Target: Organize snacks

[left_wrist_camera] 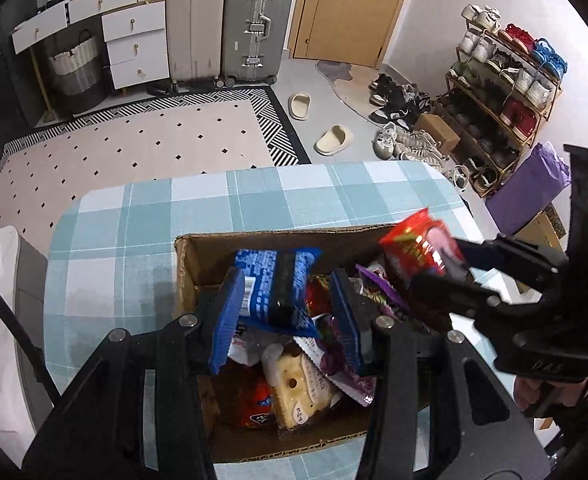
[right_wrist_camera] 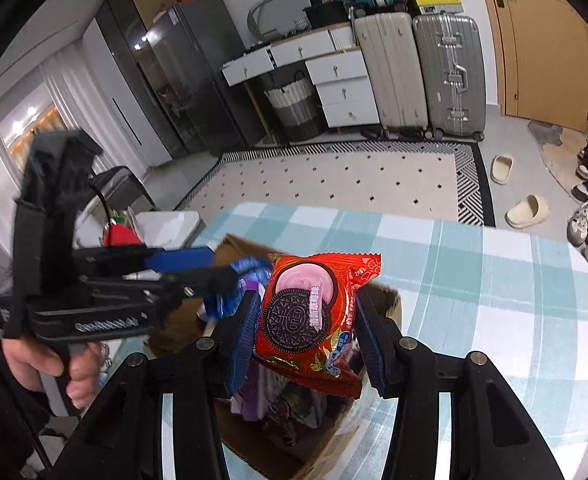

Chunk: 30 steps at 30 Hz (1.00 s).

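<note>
key relation: cardboard box [left_wrist_camera: 198, 258] lies directly below and ahead of both claws; each packet hangs over its open top
left gripper [left_wrist_camera: 284, 312]: jaws narrow, clamped on blue snack packet [left_wrist_camera: 268, 280]; packet's long axis runs away from the claw, tilted up
right gripper [right_wrist_camera: 306, 330]: jaws narrow, clamped on red Oreo packet [right_wrist_camera: 308, 312] by its side edges, face toward camera
nearer claw: left looks lower over the box's snack pile [left_wrist_camera: 302, 364]; right sits above the box's far right corner
box place: on checked tablecloth [left_wrist_camera: 142, 216], already crowded
next move (judgement): lower and release, left first
</note>
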### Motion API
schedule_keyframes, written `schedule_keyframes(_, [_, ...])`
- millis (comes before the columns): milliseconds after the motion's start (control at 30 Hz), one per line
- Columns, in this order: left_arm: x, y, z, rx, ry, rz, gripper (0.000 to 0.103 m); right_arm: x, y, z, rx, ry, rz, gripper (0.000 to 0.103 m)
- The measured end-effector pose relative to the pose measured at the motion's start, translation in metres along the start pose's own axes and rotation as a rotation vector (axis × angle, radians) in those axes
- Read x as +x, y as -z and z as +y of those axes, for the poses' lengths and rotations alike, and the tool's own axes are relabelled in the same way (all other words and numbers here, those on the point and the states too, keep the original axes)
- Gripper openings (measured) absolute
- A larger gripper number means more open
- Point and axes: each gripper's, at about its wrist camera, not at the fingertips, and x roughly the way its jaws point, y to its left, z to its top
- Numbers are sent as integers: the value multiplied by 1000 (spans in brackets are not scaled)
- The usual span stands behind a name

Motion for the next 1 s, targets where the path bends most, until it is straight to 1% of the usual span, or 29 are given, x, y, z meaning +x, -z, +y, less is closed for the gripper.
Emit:
schedule_keyframes(67, [-3,3,0,3,-10,-1,42,5,2,2,-12,-2,19,49])
schedule_keyframes(100, [-7,4,0,5,-11,-12,43,5,3,3,-19,2,15,49])
schedule_keyframes(200, [-18,8,0,7,-39,-26,58,-4,3,7,-47,20,-27,54])
schedule_keyframes(233, [-24,11,2,-6,-51,-42,63,-8,2,8,-48,24,-37,57])
schedule_keyframes(300, [-41,17,4,-26,-61,-83,68,-18,1,11,-46,26,-64,59])
schedule_keyframes(400, [-70,29,6,-40,-80,-144,72,-40,1,17,-41,23,-113,60])
schedule_keyframes(467, [-90,37,8,-47,-91,-186,79,-58,5,25,-48,17,-151,63])
schedule_keyframes(567, [-124,54,4,-51,-101,-277,81,-89,17,38,-65,16,-224,70])
schedule_keyframes(667, [-155,72,-3,-41,-130,-343,82,-120,36,52,-80,22,-302,74])
schedule_keyframes(700, [-168,82,-6,-42,-137,-373,84,-127,41,56,-82,21,-316,76])
schedule_keyframes(767, [-186,94,-10,-43,-137,-407,87,-145,56,65,-93,17,-368,85])
schedule_keyframes(900, [-224,120,-23,-39,-139,-474,89,-174,83,81,-116,17,-442,93])
schedule_keyframes(967, [-245,138,-32,-24,-139,-519,98,-187,100,88,-119,12,-476,99])
schedule_keyframes(1000, [-253,145,-35,-22,-147,-538,103,-191,105,90,-120,15,-483,99])
